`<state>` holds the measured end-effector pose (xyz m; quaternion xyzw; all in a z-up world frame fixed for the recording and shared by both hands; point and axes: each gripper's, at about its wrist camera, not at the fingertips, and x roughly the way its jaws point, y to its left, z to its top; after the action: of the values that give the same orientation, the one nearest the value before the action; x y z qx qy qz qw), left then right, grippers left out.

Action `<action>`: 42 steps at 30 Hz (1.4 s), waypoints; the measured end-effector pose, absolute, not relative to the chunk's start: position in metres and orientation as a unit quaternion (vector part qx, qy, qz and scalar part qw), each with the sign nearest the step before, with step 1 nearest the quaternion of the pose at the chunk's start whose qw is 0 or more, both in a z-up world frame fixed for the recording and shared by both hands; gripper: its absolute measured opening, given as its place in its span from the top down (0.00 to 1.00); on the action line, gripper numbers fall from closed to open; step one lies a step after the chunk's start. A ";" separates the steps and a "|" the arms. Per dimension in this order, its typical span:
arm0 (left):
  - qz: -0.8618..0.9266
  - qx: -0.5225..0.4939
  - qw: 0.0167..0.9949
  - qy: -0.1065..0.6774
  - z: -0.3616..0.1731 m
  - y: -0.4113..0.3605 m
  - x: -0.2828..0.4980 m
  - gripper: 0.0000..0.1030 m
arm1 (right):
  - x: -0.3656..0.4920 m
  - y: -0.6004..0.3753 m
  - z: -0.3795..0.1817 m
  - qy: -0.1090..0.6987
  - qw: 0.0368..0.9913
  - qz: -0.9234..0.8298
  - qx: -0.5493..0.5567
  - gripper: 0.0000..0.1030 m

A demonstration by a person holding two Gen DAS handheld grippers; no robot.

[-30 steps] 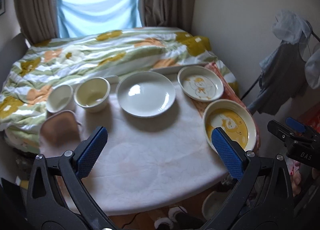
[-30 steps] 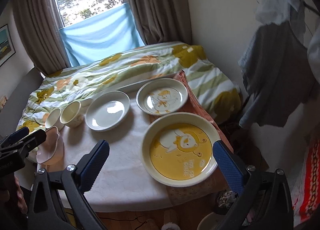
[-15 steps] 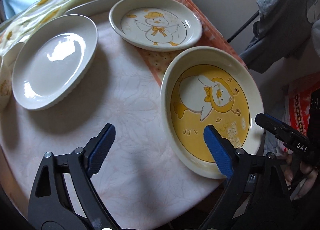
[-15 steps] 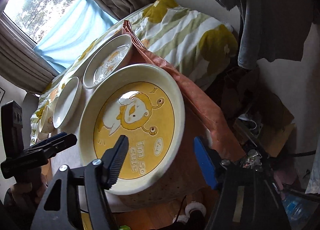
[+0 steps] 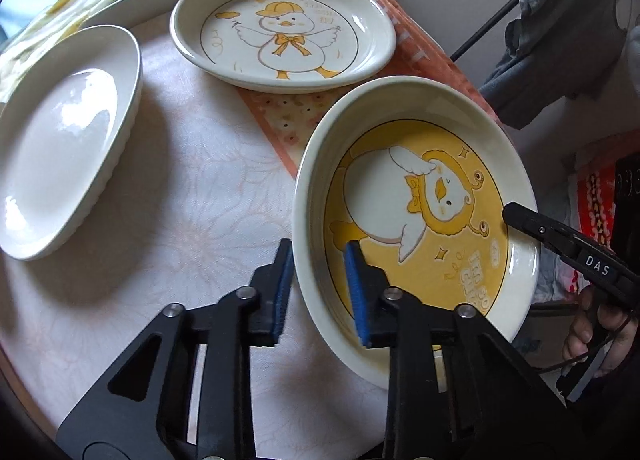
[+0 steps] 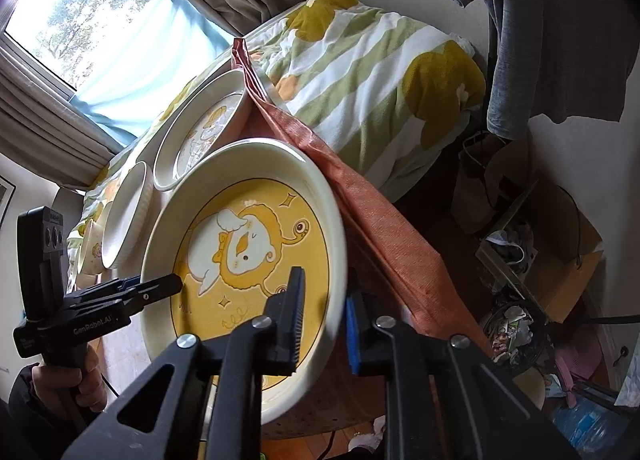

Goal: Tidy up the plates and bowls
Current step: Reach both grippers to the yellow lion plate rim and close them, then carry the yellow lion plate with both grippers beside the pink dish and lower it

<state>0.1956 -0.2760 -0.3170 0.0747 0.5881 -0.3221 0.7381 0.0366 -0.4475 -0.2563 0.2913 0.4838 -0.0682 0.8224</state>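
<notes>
both grippers, left gripper (image 5: 318, 284) and right gripper (image 6: 322, 320), are just closing jaws onto opposite rims of the near yellow duck plate (image 5: 416, 216), gripping it, likely needing a level lift next.

The left gripper (image 5: 320, 280) points steeply down, its jaws just closed onto the yellow dish (image 5: 416, 196), one pad inside the rim, one outside. The right gripper (image 6: 322, 308) pinches the opposite rim likewise, apparently gripping firmly.

Round table (image 5: 168, 220) — white cloth, orange mat (image 5: 276, 116), three dishes.
</notes>
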 end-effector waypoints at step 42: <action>-0.109 -0.024 0.844 0.524 -0.237 0.008 0.118 0.82 | 0.099 -0.215 -0.205 0.506 0.843 0.150 0.102 0.85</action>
<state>0.1184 0.0079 -0.2370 -0.0243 0.5240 -0.1087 0.8444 0.0990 -0.2153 -0.2050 0.1024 0.5057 0.1503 0.8433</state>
